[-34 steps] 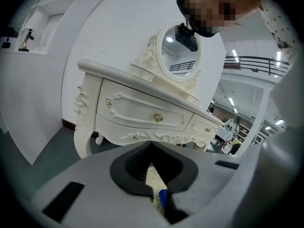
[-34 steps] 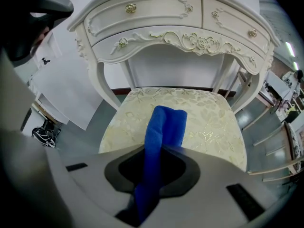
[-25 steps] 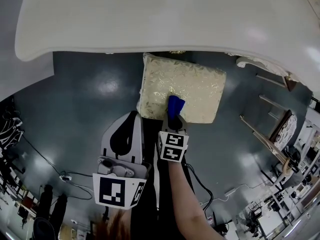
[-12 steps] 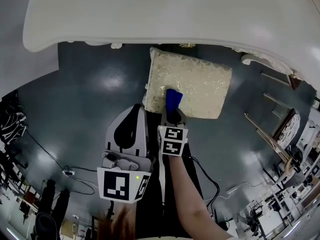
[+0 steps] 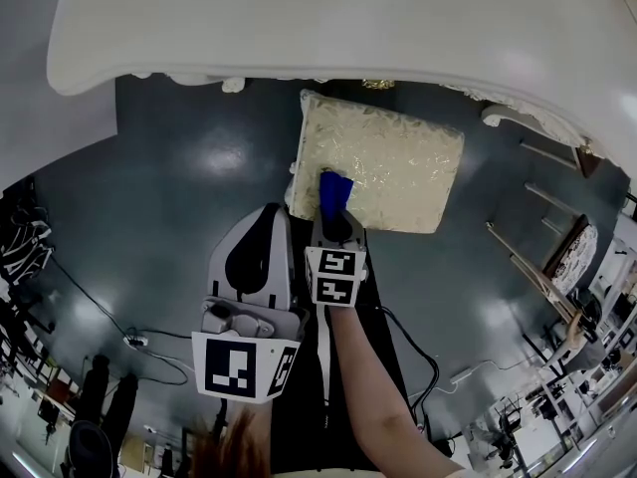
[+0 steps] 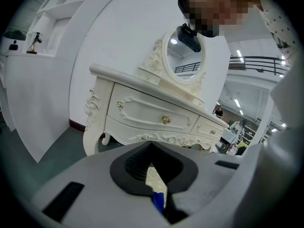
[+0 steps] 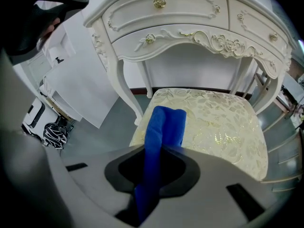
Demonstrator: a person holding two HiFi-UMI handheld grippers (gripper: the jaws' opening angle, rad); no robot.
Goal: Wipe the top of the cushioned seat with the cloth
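Two tools are in view, one in each hand, and both lie at the near side of the one cushioned seat (image 5: 398,167). The right tool (image 5: 334,217) reaches over the seat's near-left corner. Its jaws are clamped on the one blue cloth (image 7: 161,132), a folded strip that runs up out of them. The cloth's free end lies on the seat's gold-patterned top, just inside that near-left corner and well short of the seat's far edge.

The left tool (image 5: 265,217) sits just beside the right one, off the seat's near-left corner and over the grey floor (image 5: 179,187). Its jaws are drawn together to a thin slit with nothing between them. Through that slit show a sliver of the seat and a scrap of the cloth.

One white carved dressing table (image 7: 190,13) stands at the seat's far side, its top overhanging the seat's far edge in the head view. Two of its curved legs flank the seat in the right gripper view. One oval mirror (image 6: 185,56) rises from the table above the seat.
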